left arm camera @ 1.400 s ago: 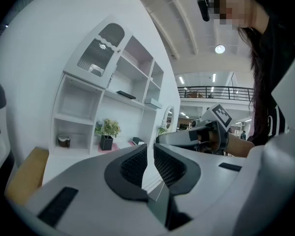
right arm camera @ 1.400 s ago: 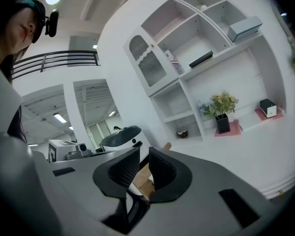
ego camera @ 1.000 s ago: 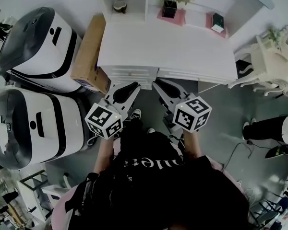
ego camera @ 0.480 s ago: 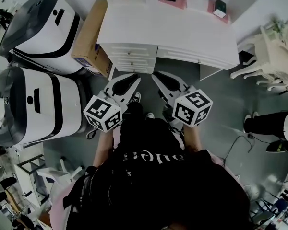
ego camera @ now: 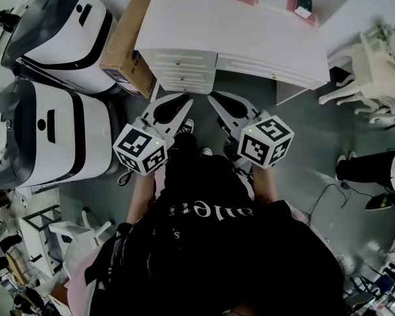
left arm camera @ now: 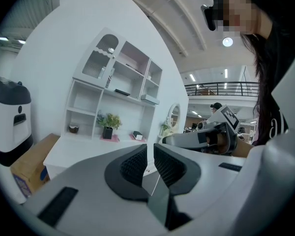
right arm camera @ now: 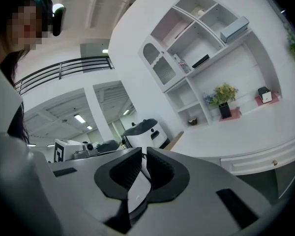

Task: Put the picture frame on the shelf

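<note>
Both claws are held low in front of the person, well short of the white bench [ego camera: 250, 45]. The left claw [left arm camera: 150, 150] is seen closed with nothing between its pads, and the right claw [right arm camera: 144, 155] is likewise closed and empty. The picture frame [left arm camera: 137, 135] is taken to be the small dark item on a pink mat at the back right of the bench, though too little of it is shown for this to be certain. It stands below the shelf [left arm camera: 119, 90] and near the potted plant [left arm camera: 108, 124]. If the claws were brought to it without first being opened, the frame could be pushed over or slid off its mat rather than gripped. A long reach across the bench is called for, so the plant could be struck by an arm. During placing, the frame could be caught on a compartment edge and dropped.
</note>
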Motion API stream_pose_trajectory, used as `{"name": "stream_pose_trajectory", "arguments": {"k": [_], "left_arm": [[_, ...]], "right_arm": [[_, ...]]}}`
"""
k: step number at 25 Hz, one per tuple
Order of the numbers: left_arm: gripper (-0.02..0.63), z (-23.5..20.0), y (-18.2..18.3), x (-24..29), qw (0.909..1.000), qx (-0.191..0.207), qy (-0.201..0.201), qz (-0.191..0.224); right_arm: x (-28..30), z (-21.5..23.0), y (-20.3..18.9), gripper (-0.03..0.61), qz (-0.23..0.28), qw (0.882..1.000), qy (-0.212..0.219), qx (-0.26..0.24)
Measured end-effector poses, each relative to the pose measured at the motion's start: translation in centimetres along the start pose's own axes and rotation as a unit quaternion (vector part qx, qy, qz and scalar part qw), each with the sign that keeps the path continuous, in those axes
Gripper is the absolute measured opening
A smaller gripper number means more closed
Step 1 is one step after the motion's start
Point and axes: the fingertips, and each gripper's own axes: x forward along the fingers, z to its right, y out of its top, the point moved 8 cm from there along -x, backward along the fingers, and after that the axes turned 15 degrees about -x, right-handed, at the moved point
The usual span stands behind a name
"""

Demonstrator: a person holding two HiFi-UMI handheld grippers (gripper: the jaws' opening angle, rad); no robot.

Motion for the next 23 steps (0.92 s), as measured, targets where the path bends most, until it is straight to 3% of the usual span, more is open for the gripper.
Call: {"name": "stream_pose_trajectory", "arguments": {"k": [23], "left_arm": [[0.051,1.8,-1.2,-0.1,1.0,-0.004,-0.002,0.001]], "right_arm": [[-1.2,-0.6,-1.0,0.064,-0.009,1.0,0.014,0.002]]}}
